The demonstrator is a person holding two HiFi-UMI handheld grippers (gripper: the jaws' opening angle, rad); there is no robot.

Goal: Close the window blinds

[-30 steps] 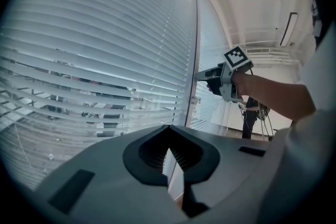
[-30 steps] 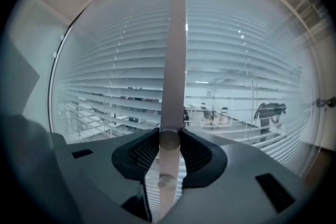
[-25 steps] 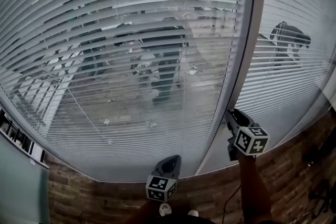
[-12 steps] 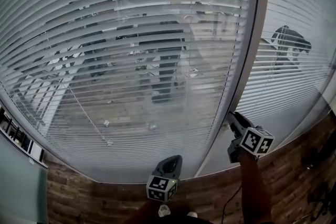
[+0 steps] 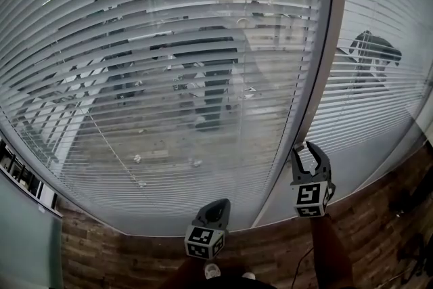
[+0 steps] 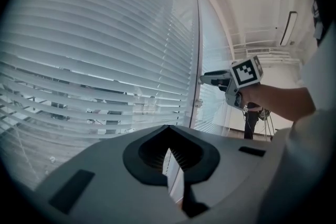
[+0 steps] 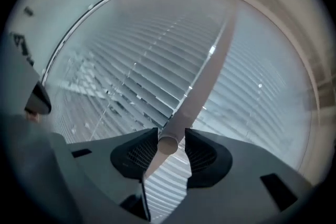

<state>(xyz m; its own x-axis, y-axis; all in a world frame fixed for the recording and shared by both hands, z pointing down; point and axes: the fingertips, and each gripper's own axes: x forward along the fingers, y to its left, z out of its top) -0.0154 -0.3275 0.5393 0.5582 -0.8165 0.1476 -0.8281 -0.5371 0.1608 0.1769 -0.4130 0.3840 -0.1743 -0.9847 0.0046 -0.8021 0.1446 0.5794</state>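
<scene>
- White slats of the blinds (image 5: 169, 78) right across the big left pane, tilted part-open, with dark shapes showing through the gaps.
- More of the same on the narrower pane to the right, beyond the grey window post (image 5: 323, 64).
- Pale wand (image 7: 202, 86) running down along that post, lower end sitting right between the jaws of the right gripper (image 5: 306, 147).
- Jaws there standing wide and just now opening further. Wand between them, close against one pad with a sliver of daylight at the other, so no squeeze on it.
- Aimed roughly level at the glass, marker cube (image 5: 308, 194) facing up toward the head view, forearm (image 5: 329, 247) trailing back below.
- Seen side-on from the left gripper view, nose right up at the post.
- Left gripper (image 5: 218, 205) low and centre, just short of the bottom edge of the blinds and well apart from the wand.
- Jaws there drawn together at the tips, only a thin slit behind them. Nothing held.
- Wood-plank floor (image 5: 365, 227) under both grippers, running up to the foot of the window, with a pale shoe tip (image 5: 212, 271) peeking in at the bottom edge.
</scene>
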